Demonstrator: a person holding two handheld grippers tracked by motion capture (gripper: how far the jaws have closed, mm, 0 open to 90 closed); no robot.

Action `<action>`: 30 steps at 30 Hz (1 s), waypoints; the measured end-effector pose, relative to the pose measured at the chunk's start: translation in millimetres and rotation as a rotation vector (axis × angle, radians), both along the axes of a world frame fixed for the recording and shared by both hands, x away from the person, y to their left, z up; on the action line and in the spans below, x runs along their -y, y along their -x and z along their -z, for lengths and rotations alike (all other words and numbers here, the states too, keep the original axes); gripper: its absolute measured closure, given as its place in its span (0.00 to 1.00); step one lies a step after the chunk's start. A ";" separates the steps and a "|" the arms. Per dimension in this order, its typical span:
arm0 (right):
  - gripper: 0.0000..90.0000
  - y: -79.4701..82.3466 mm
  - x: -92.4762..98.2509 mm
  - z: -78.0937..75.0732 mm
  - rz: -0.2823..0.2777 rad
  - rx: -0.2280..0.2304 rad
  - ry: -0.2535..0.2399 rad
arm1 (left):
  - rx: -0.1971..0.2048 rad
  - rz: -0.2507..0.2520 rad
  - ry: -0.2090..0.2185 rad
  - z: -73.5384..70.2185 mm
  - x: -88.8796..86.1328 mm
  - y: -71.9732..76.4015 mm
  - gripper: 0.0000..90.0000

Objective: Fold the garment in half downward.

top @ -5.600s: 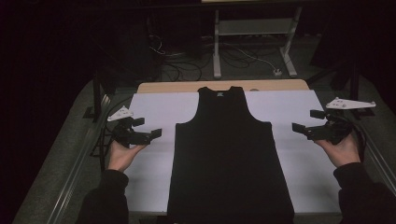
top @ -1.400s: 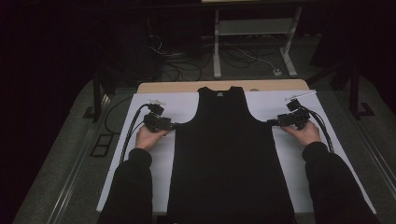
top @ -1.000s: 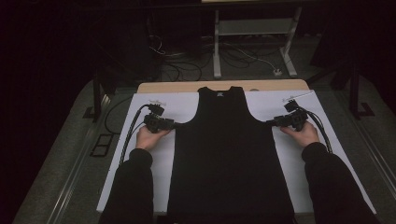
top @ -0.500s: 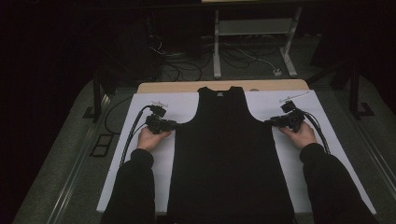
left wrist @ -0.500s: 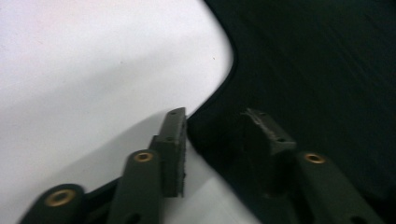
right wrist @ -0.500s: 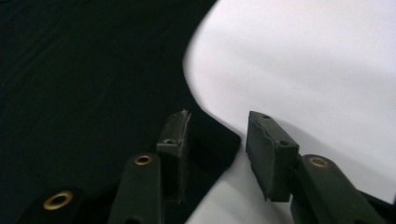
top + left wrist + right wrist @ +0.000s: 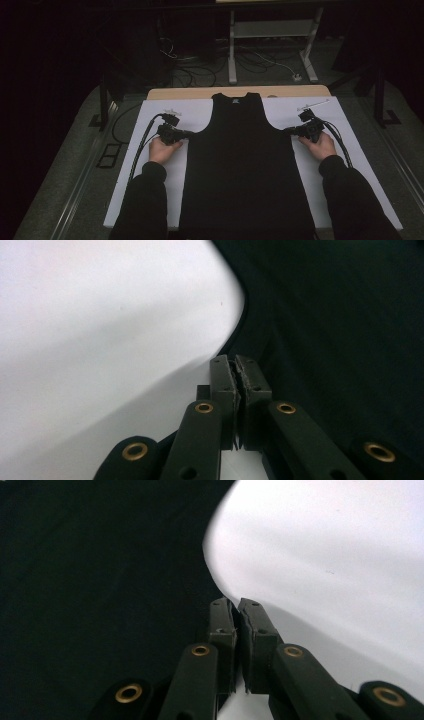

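the white table sheet (image 7: 325, 190) carries a black tank top (image 7: 245, 165) lying flat along its middle, neck at the far end. left gripper (image 7: 189, 133) and right gripper (image 7: 289, 131) have just been closing, each now pinching the top's armhole edge on its side.

The black tank top (image 7: 247, 165) is soft cloth, matt and smooth, with no shine. Under it lies a white sheet (image 7: 140, 185) that looks smooth and matt, like paper or thin board. Behind that, the table edge (image 7: 200, 93) looks like pale wood. The left gripper (image 7: 235, 380) and the right gripper (image 7: 235, 617) have dull black jaws that look like hard plastic, with small shiny brass-coloured metal rings set in their arms.
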State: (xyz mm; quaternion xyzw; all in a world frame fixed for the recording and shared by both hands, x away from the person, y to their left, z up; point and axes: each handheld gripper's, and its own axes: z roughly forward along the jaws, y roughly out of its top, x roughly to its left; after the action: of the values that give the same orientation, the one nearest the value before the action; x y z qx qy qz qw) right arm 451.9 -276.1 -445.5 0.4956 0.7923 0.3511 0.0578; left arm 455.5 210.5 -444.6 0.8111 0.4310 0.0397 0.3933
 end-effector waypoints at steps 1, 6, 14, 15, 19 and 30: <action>0.93 0.3 1.8 -0.2 0.001 -0.002 -0.019 | -0.004 -0.012 0.015 0.2 -1.5 0.6 0.96; 0.93 4.1 8.8 -2.4 0.002 -0.003 -0.094 | -0.006 -0.028 0.047 2.0 -10.0 4.7 0.97; 0.94 12.4 13.4 -5.9 -0.019 -0.006 -0.158 | 0.036 -0.051 0.093 -5.6 -11.1 14.2 0.97; 0.94 13.5 13.5 -6.6 -0.024 0.000 -0.158 | 0.037 -0.052 0.094 -6.7 -10.6 14.9 0.97; 0.94 18.5 13.2 -10.0 -0.029 0.017 -0.164 | 0.054 -0.051 0.114 -12.6 -9.0 18.9 0.97; 0.94 29.3 21.7 -16.4 -0.006 0.038 -0.215 | 0.068 -0.078 0.150 -16.4 -18.1 27.0 0.97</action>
State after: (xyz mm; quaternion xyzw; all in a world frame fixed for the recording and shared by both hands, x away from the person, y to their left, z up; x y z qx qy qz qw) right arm 422.6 -297.8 -429.2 0.4898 0.7504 0.4435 0.0183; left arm 428.6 228.6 -428.2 0.7602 0.4502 0.0500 0.4658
